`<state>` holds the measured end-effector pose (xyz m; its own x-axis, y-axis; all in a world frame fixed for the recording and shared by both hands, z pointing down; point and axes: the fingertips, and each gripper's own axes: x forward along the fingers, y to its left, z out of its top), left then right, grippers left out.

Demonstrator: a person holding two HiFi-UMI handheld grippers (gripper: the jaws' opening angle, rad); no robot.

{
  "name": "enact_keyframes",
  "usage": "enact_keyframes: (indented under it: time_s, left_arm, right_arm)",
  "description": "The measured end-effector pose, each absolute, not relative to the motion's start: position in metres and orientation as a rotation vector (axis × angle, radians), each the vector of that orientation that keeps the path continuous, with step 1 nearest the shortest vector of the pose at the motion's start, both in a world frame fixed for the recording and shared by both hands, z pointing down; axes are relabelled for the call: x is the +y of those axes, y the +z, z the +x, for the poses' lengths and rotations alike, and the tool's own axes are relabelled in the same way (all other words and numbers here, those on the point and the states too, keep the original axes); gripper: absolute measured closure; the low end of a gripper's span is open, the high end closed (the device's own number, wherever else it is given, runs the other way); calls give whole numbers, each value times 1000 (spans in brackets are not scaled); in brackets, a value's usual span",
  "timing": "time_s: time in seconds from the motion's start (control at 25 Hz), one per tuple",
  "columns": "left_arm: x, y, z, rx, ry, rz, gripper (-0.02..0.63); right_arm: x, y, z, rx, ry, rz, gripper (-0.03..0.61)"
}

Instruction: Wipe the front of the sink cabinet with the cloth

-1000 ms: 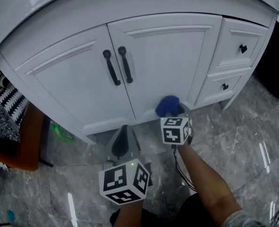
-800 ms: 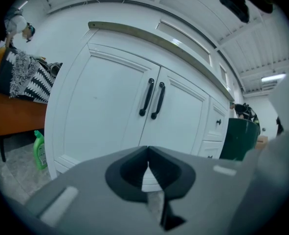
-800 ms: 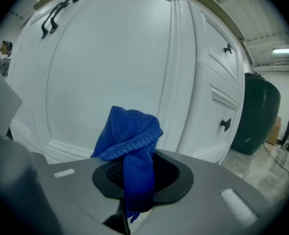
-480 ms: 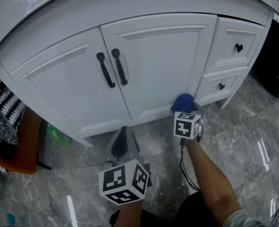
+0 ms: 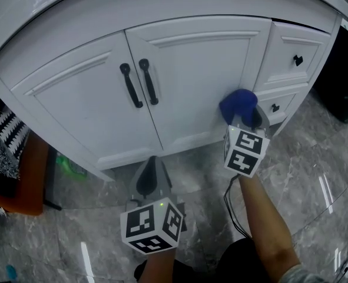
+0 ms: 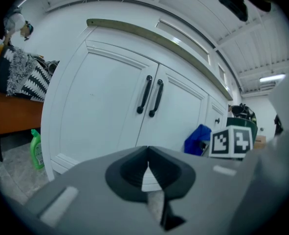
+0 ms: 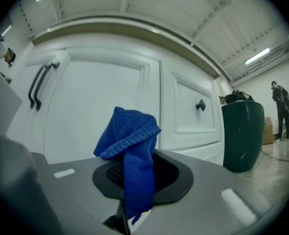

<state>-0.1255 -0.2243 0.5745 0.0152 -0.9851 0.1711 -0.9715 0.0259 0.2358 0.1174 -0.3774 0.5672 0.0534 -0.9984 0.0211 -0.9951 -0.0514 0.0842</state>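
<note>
Risk: cloth [image 5: 238, 103] is a bunched wad pinched by one fold in the right gripper [image 5: 245, 118]. Drag on the sink cabinet [image 5: 185, 75] could pull it out, or it could snag the lower drawer knob [image 5: 275, 107]. Cloth is at the cabinet's right door edge, low. Right forearm stretched toward the cabinet. Left gripper [image 5: 151, 168] pressed together, empty, low before the cabinet base.

Your cloth [image 5: 238, 104] is deep blue against the white sink cabinet [image 5: 191, 69] with its black handles [image 5: 138, 82]. Your left claw [image 5: 152, 165] and right claw [image 5: 245, 121] are grey, and their marker cubes [image 5: 153, 226] carry black-and-white squares. The floor [image 5: 315, 175] is grey marble with pale veins. Off to your left are a green bottle [image 6: 36, 149] and black-and-white zigzag fabric [image 5: 0, 137].
</note>
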Motion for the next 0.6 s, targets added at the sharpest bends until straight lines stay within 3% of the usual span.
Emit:
enact_keyframes:
  time_s: [0.24,0.6]
  left_arm:
    - [-220,570,-122,-2008,-53,2022,603]
    - [-144,536,-144,-2166,269,2022,603]
  right_arm:
    - [-329,479,65,-2637,-163,2103,499]
    - [-246,442,21,-2573,-337,1866,497]
